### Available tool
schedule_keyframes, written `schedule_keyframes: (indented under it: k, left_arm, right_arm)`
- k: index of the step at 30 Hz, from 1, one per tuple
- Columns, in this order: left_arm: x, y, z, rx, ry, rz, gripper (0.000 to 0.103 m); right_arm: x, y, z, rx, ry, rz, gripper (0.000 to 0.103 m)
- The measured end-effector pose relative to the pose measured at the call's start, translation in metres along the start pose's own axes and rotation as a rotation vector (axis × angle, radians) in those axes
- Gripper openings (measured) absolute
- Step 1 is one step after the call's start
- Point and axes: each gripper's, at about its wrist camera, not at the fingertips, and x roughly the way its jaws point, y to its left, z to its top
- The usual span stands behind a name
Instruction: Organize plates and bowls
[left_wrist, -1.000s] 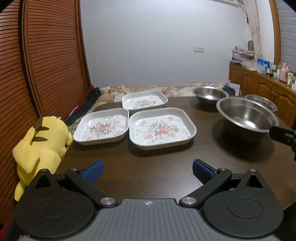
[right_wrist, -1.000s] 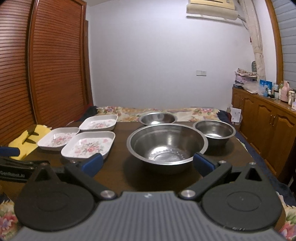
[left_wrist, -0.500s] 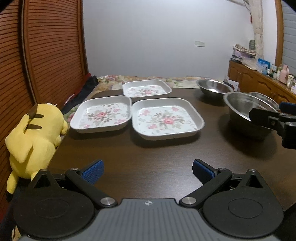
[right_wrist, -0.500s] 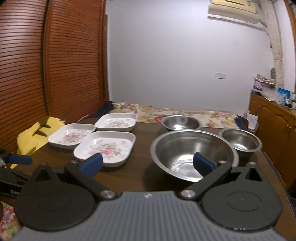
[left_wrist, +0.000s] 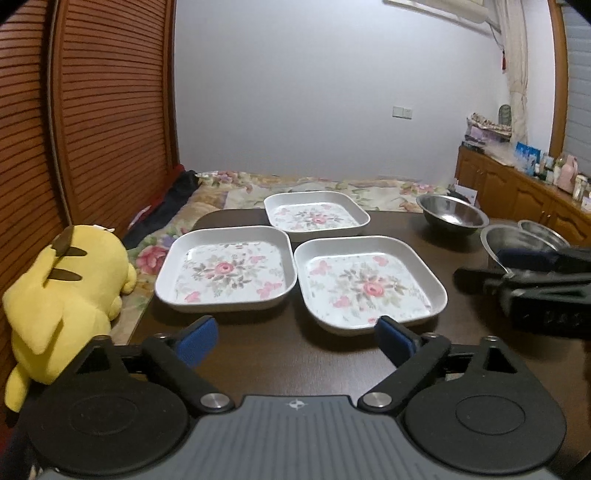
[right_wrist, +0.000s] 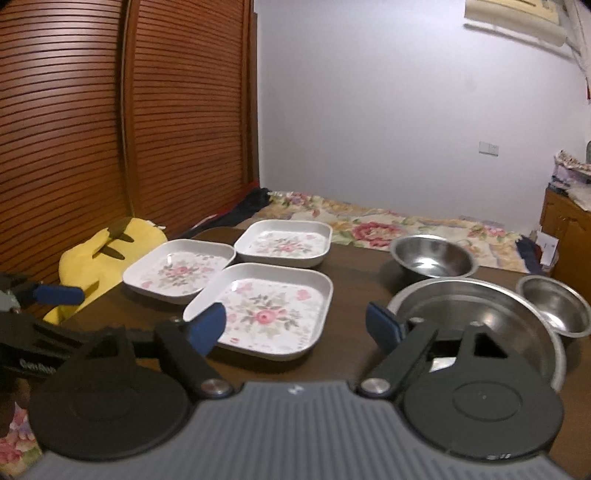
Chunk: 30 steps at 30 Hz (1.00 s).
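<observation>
Three square white floral plates (left_wrist: 364, 284) lie on the dark wooden desk (left_wrist: 295, 354) ahead of the left gripper (left_wrist: 295, 338); three round steel bowls (right_wrist: 476, 314) lie beside the right gripper (right_wrist: 295, 325). Both fingers, just narrowing, stand apart, empty.

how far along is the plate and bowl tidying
Nothing looks done yet: the three flowered plates lie side by side, unstacked, and the three steel bowls stand apart on the table. Nothing is in hand: the left gripper and right gripper have just been closing a little with nothing between their jaws. All stacking is left.
</observation>
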Motion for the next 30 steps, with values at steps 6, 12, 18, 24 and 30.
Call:
schedule_keyframes:
  k: [6,12,18,24,30]
  left_arm:
    - [0.026,0.008,0.006,-0.054,0.026,-0.075,0.063]
    - [0.045,0.008,0.009,-0.057,0.046,-0.081,0.051]
    - [0.059,0.006,0.006,-0.05,0.069,-0.093,0.034]
    - [0.067,0.004,0.003,-0.053,0.076,-0.109,0.031]
    - [0.076,0.001,0.004,-0.053,0.087,-0.107,0.025]
  right_arm:
    - [0.025,0.002,-0.004,0.054,0.058,0.021,0.051]
    - [0.038,0.002,-0.009,0.046,0.089,-0.032,0.038]
    - [0.049,0.002,-0.012,0.039,0.115,-0.063,0.035]
    - [0.059,0.002,-0.015,0.049,0.135,-0.086,0.035]
    - [0.062,0.0,-0.018,0.065,0.149,-0.084,0.035]
